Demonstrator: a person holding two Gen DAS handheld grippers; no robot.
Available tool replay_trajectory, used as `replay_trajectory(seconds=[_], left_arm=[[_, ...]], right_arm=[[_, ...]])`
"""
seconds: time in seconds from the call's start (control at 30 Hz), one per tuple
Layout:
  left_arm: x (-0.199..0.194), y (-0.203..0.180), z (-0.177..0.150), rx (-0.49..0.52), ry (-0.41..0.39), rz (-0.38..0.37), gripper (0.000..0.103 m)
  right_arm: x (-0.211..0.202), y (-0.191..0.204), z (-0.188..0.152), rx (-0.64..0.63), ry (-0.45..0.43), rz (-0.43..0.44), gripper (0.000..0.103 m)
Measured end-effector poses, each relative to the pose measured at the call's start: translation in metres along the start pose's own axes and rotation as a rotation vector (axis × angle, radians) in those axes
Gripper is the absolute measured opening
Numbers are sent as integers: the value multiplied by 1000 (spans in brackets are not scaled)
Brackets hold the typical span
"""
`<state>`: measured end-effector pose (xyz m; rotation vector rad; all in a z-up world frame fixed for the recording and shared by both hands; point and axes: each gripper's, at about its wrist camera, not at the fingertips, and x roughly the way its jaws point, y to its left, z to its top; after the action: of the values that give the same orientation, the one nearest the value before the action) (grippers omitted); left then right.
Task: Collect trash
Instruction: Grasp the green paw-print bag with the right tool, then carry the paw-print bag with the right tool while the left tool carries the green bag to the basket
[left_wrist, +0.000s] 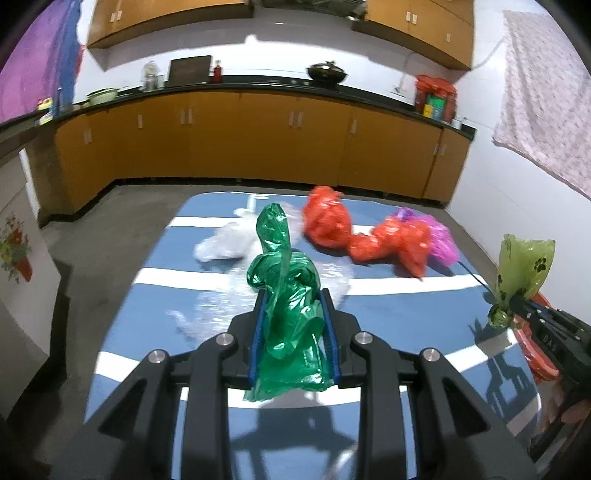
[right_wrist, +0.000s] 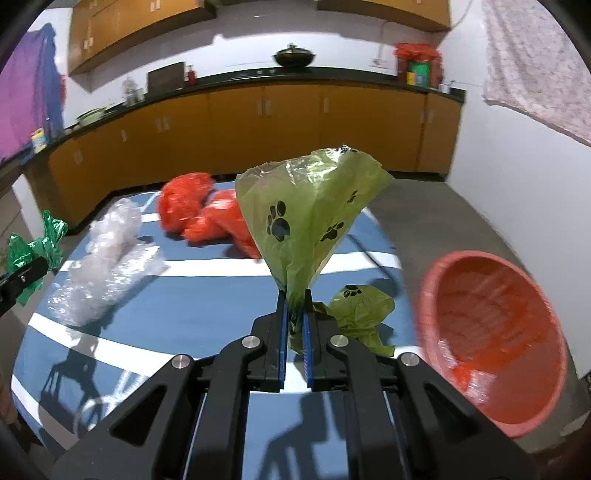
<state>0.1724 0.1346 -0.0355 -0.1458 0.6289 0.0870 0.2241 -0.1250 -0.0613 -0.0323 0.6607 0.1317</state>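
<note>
Across the left wrist view spreads a blue bench (left_wrist: 155, 295) with white stripes, standing on a grey floor before a long run of orange cabinets (left_wrist: 258, 144) under a dark countertop that carries a black wok (left_wrist: 327, 71). The left gripper (left_wrist: 293, 295) has its jaws clamped on a dark green bag (left_wrist: 284, 295). Beyond it lie clear bubble wrap (left_wrist: 225, 243), two red bags (left_wrist: 327, 221) and a purple bag (left_wrist: 439, 236). At the right edge the right gripper (left_wrist: 511, 304) holds a paw-print olive bag (left_wrist: 524, 266) above the bench.

From the right wrist view, the right gripper (right_wrist: 294, 295) has its jaws pinched together on the neck of the olive bag (right_wrist: 306, 214), which fans upward. A second olive bag (right_wrist: 360, 310) lies on the bench (right_wrist: 207, 295) just beside the fingers. A red basin (right_wrist: 491, 325) sits off the bench's right edge, holding some red and clear plastic. A pink cloth (right_wrist: 535, 62) hangs on the white wall.
</note>
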Motion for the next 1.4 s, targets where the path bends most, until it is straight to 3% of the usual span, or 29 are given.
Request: replay_trajectory(seconds=[0.13, 0.5, 1.1, 1.4], left_arm=[[2, -23, -1, 35, 9, -37, 28], [11, -84, -10, 119, 42, -130, 28], [25, -157, -18, 218, 82, -255, 28], [32, -216, -19, 272, 85, -388, 28]], right_arm=[[-11, -23, -6, 3, -12, -69, 8], [-23, -78, -26, 110, 16, -140, 8], [-31, -126, -34, 209, 16, -189, 8], [-41, -171, -28, 314, -17, -206, 8]])
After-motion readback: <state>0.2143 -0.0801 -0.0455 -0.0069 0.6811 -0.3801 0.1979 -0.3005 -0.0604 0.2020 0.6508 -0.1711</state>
